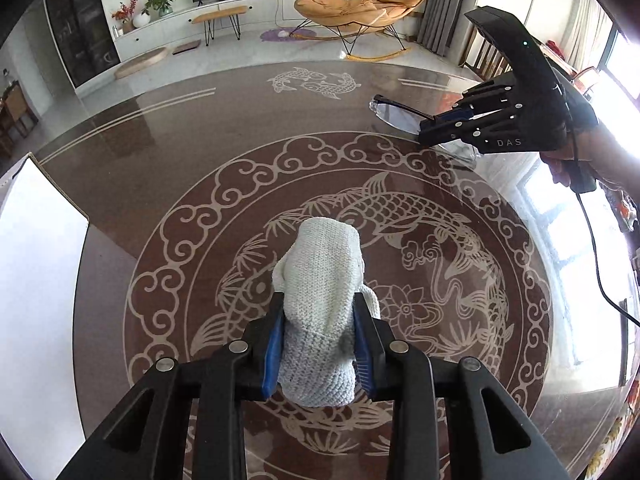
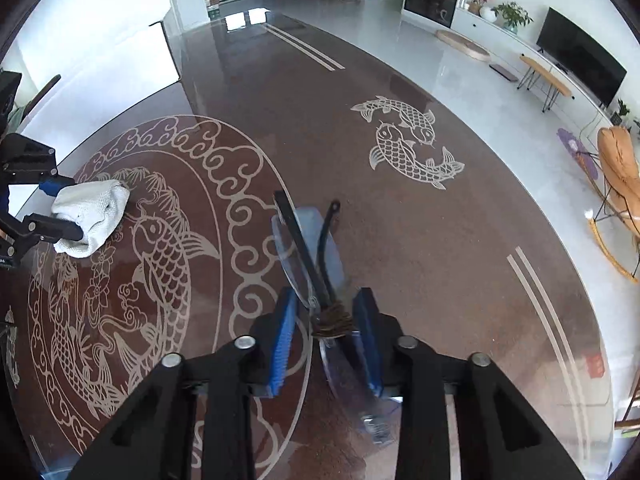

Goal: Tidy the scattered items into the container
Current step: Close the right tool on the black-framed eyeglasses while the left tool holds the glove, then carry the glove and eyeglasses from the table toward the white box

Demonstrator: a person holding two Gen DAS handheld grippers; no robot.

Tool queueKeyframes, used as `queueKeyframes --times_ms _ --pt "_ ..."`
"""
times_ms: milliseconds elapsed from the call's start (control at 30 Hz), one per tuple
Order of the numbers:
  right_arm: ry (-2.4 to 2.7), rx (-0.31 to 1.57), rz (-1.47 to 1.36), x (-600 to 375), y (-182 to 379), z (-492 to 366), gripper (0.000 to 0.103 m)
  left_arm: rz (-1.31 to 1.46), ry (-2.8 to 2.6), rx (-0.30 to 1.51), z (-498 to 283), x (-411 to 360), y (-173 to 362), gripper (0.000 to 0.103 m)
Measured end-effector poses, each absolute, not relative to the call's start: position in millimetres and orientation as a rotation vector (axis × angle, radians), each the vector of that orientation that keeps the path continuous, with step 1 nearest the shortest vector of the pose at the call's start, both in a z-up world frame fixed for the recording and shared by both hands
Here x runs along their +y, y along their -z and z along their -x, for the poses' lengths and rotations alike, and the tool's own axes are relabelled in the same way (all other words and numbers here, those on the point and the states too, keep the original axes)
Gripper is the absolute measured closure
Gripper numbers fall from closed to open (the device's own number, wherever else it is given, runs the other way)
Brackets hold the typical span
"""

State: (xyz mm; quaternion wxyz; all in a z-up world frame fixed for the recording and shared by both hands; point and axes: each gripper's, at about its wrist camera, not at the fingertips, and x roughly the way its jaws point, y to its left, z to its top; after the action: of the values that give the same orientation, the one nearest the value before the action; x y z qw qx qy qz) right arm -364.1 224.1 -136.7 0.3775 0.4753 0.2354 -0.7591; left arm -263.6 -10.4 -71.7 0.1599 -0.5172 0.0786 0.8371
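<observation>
My left gripper (image 1: 320,340) is shut on a white knitted glove (image 1: 324,280), which hangs over the glass table; it also shows at the left of the right wrist view (image 2: 90,216). My right gripper (image 2: 326,340) straddles a pair of folded glasses (image 2: 312,256) with clear lenses and dark arms; the blue pads (image 2: 285,340) stand a little apart from the frame and I cannot tell if they grip it. In the left wrist view the right gripper (image 1: 436,124) is at the far right with the glasses (image 1: 394,114) at its tips. A white container (image 1: 36,272) sits at the left edge.
The round glass table (image 1: 240,128) has fish and cloud patterns. The white container also shows at the far left of the right wrist view (image 2: 120,64). A cable (image 1: 596,256) hangs from the right gripper. Beyond the table are an orange rocking chair (image 1: 360,4) and a TV unit.
</observation>
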Motion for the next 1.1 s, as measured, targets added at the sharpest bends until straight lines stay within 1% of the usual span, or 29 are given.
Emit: queueKeyframes --times_ms 100,133,167,200,233,300,333,367,400,433,500,567,667,833,867,900,967,1100 --pt "1.989 0.584 -1.279 234.0 135.9 347.0 0.090 1.483 -2.390 0.231 263.8 -10.3 71.3 0.070" --pt "2.027 0.569 -1.297 237.7 134.7 337.0 0.090 1.485 -2.388 0.240 262.9 -9.4 71.1 0.067" --pt "2.056 0.515 -1.329 242.8 133.4 325.5 0.090 1.487 -2.388 0.258 262.1 -7.6 71.0 0.064" --pt "2.090 0.466 -1.355 248.4 131.4 312.4 0.090 1.484 -2.395 0.278 260.6 -6.2 71.1 0.058" --pt "2.123 0.426 -1.369 253.3 128.6 297.3 0.090 1.474 -2.404 0.301 259.4 -4.4 71.2 0.055" --pt "2.174 0.410 -1.352 257.3 124.4 267.2 0.088 1.454 -2.435 0.347 258.0 -1.0 72.0 0.044" --pt "2.214 0.432 -1.328 257.1 122.8 254.3 0.085 1.447 -2.450 0.374 257.8 1.2 73.3 0.040" --pt "2.235 0.426 -1.305 257.9 122.0 245.4 0.071 1.443 -2.467 0.407 257.7 3.2 74.5 0.035" --pt "2.241 0.414 -1.289 258.3 122.0 239.7 0.060 1.439 -2.485 0.436 258.2 4.6 75.6 0.033" --pt "2.261 0.428 -1.281 258.1 122.9 236.5 0.045 1.435 -2.503 0.459 259.1 5.2 77.0 0.033" --pt "2.307 0.483 -1.240 256.7 122.7 233.1 0.045 1.435 -2.517 0.454 260.4 4.1 79.5 0.028" --pt "2.287 0.466 -1.236 253.6 124.9 235.6 0.045 1.449 -2.516 0.429 263.6 3.1 84.5 0.025" --pt "2.273 0.506 -1.234 249.6 130.3 237.4 0.045 1.476 -2.495 0.400 266.1 3.8 91.9 0.024" --pt "2.270 0.454 -1.230 250.7 137.9 244.1 0.045 1.490 -2.492 0.334 270.3 0.5 92.7 0.022" --pt "2.267 0.443 -1.229 252.1 138.4 244.9 0.045 1.493 -2.495 0.320 271.0 -0.8 93.5 0.020" --pt "2.263 0.431 -1.231 252.6 138.9 245.7 0.045 1.496 -2.504 0.313 271.9 -1.6 94.7 0.016" --pt "2.257 0.412 -1.231 254.0 139.9 247.2 0.045 1.502 -2.511 0.287 273.3 -4.7 96.3 0.013" --pt "2.256 0.414 -1.225 254.4 140.6 248.3 0.043 1.525 -2.492 0.216 275.3 -11.6 100.9 0.013"
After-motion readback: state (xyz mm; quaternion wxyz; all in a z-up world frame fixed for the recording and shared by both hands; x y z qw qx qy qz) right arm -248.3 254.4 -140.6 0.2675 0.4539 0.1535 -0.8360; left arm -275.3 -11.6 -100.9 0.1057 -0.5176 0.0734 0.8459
